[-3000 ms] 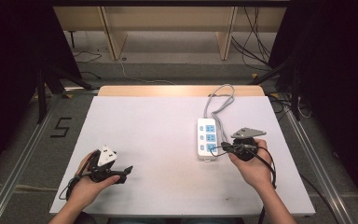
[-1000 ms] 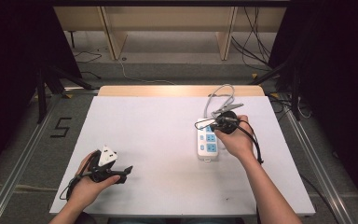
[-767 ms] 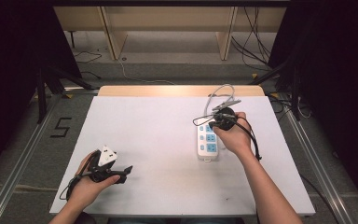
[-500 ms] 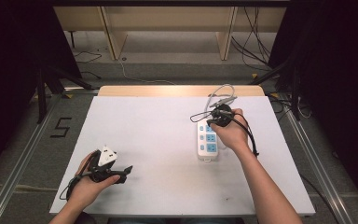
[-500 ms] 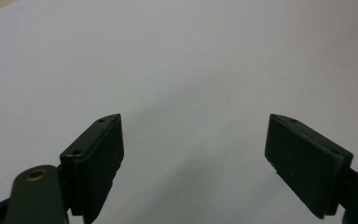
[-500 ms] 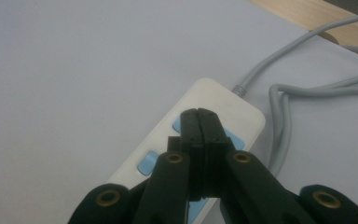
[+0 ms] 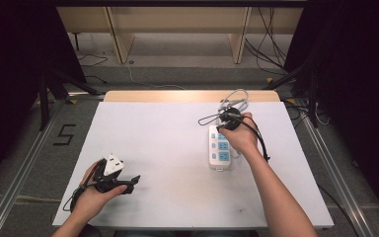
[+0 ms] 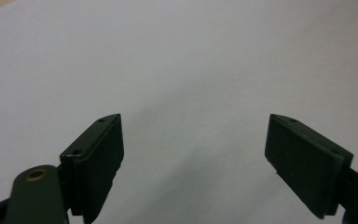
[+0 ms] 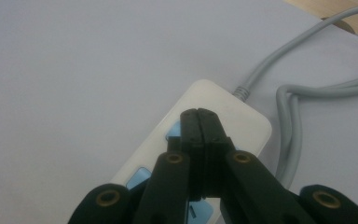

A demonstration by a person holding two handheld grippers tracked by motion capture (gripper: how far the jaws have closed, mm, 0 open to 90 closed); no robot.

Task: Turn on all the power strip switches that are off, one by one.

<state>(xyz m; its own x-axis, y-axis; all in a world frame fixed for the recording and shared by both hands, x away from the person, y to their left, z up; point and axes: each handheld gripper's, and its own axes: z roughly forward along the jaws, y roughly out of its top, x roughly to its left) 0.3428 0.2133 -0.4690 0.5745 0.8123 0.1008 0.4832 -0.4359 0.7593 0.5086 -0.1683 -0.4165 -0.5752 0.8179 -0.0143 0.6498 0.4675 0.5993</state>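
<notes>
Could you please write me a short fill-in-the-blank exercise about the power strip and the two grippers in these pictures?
1. The right gripper has its jaws ____ over the power strip.
2. The left gripper has its jaws ____ above the white table.
3. The sockets on the power strip are coloured ____.
4. The power strip's grey cable leaves it at the end ____ from the person.

Missing words: shut; open; blue; farthest
</notes>
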